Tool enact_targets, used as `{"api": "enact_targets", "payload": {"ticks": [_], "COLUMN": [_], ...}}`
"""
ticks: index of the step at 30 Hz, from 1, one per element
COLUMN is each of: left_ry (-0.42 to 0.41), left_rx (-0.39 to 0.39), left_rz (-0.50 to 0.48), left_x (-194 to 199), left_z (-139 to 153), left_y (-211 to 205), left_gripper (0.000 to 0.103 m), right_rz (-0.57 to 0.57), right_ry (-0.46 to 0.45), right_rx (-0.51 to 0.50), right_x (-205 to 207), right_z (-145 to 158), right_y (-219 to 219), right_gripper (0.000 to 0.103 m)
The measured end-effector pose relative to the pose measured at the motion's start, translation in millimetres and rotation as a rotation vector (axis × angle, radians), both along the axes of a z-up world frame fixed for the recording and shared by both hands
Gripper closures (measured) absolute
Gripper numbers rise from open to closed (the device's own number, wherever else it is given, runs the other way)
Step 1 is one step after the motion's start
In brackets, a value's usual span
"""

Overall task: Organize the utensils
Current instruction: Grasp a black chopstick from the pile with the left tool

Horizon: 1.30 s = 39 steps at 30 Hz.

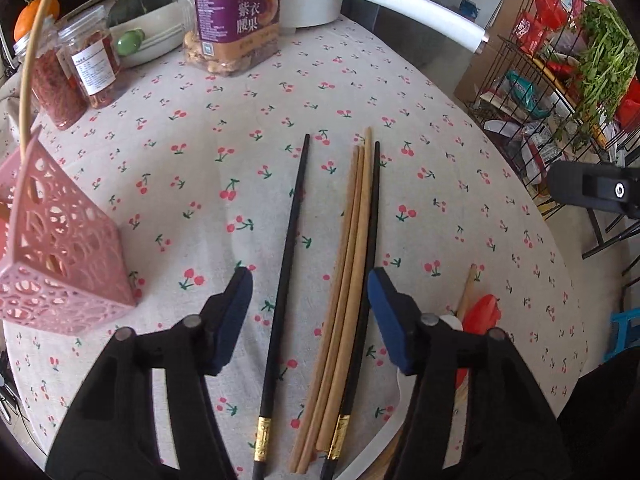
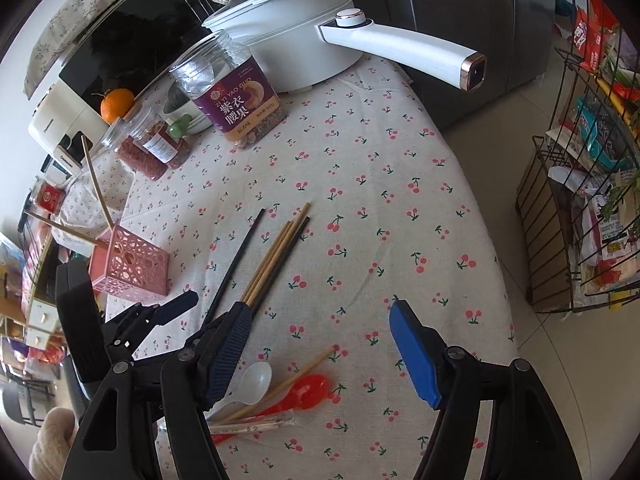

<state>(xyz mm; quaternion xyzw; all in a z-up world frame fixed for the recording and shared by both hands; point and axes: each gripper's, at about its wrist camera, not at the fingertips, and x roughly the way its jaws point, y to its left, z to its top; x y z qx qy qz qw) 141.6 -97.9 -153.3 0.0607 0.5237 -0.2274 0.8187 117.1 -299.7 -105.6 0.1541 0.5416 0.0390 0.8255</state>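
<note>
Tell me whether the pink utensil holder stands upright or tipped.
Upright: the pink utensil holder rests flat on the tablecloth, two wooden chopsticks leaning out of its open top.

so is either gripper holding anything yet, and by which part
Nothing is held. The left gripper is open, straddling the chopsticks on the tablecloth without touching them. The right gripper is open and empty.

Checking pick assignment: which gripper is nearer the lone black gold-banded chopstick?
Left. The left gripper hangs open right over the lone black gold-banded chopstick; the right gripper is open off to its right, over the cherry-print tablecloth.
</note>
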Motion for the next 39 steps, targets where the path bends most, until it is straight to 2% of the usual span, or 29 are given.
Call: {"api": "enact_targets", "payload": {"ticks": [2, 3, 8, 11, 14, 18, 25, 28, 34, 39], "left_ry": [0.032, 0.028, 0.017, 0.021, 0.018, 0.035, 0.123, 0.114, 0.121, 0.126], "left_rx": [-0.004, -0.03, -0.026, -0.028, -0.026, -0.034, -0.132, -0.171, -0.117, -0.123], "left_rz": [0.004, 0.003, -0.014, -0.021, -0.031, -0.043, 0.002, 0.031, 0.043, 0.071], "left_x": [3, 2, 5, 9, 11, 14, 18, 18, 23, 26], "left_z": [-7, -8, -9, -9, -9, -8, -3, 3, -10, -10], "left_y": [-1, -1, -9, -13, -13, -13, 6, 12, 7, 8], "left_gripper": [0.052, 0.054, 0.059, 0.071, 0.077, 0.078, 0.083, 0.083, 0.084, 0.086], "right_rz": [0.001, 0.0, -0.008, -0.009, -0.006, -0.016, -0.023, -0.02, -0.025, -0.025], "right_ry": [0.01, 0.014, 0.027, 0.033, 0.042, 0.058, 0.081, 0.083, 0.097, 0.093], "right_rx": [0.001, -0.003, -0.01, -0.014, -0.025, -0.041, -0.038, -0.045, -0.046, -0.047], "right_x": [1, 1, 2, 3, 4, 6, 7, 7, 9, 8], "right_z": [-3, -4, -8, -11, -15, -22, -30, -31, -35, -34], "right_y": [-2, -3, -7, -7, -6, -4, 1, 2, -1, -2], "right_gripper": [0.03, 0.03, 0.03, 0.03, 0.03, 0.03, 0.03, 0.03, 0.03, 0.03]}}
